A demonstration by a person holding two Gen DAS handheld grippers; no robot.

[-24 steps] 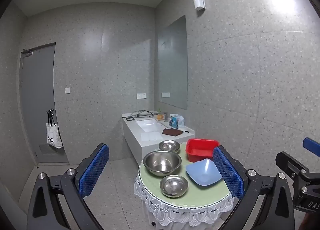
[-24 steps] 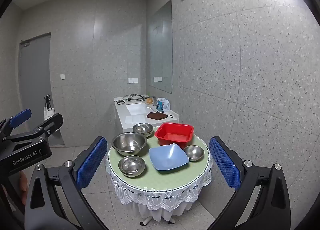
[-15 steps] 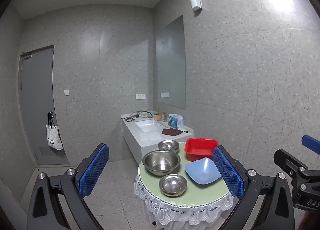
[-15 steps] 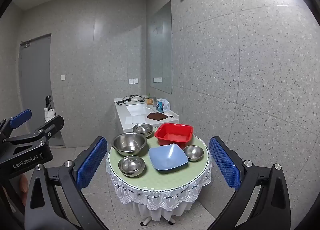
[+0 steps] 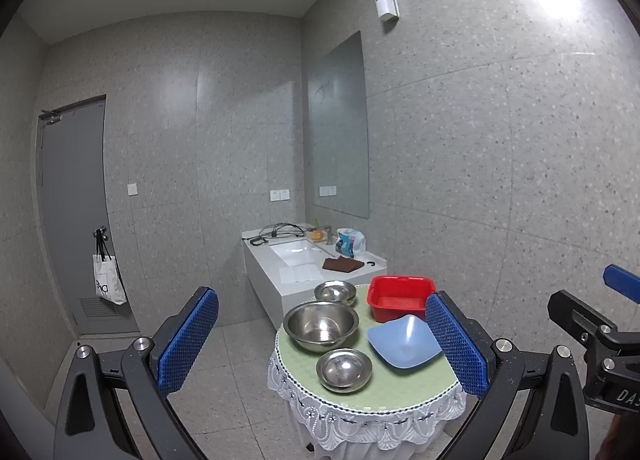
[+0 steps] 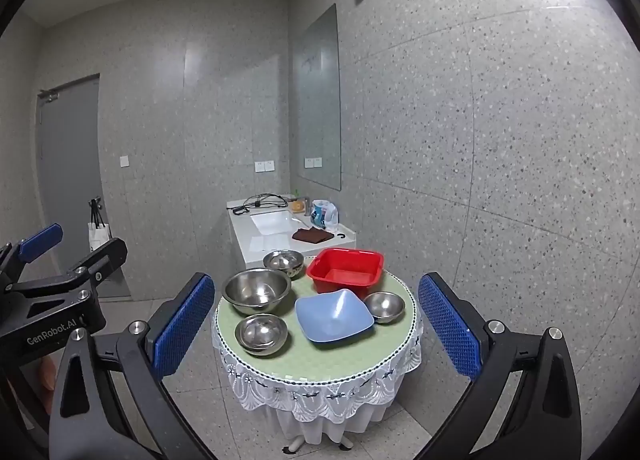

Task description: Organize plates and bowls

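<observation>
Stainless steel mostly, left to right on the round table (image 6: pixel 316 360): big bowl (image 6: pixel 256 291) at the left, small bowl (image 6: pixel 261 333) just in front of it, another small bowl (image 6: pixel 283 262) behind. Then the blue square plate (image 6: pixel 334 315) in the middle, red tub (image 6: pixel 345 270) behind it, and one more little steel bowl (image 6: pixel 384 307) tucked at the plate's right corner. Nothing stacked yet.

Handling guess: steel bowls light, stiff, slick, so best pinched over the rim, not the curved belly. Blue plate probably plastic, hard to say from this far off; a raised corner looks like the spot to grab.

Left gripper (image 5: pixel 318 340) and right gripper (image 6: pixel 312 322) both held level, well back from the table, side by side, fingers spread wide, gripping nothing.
</observation>
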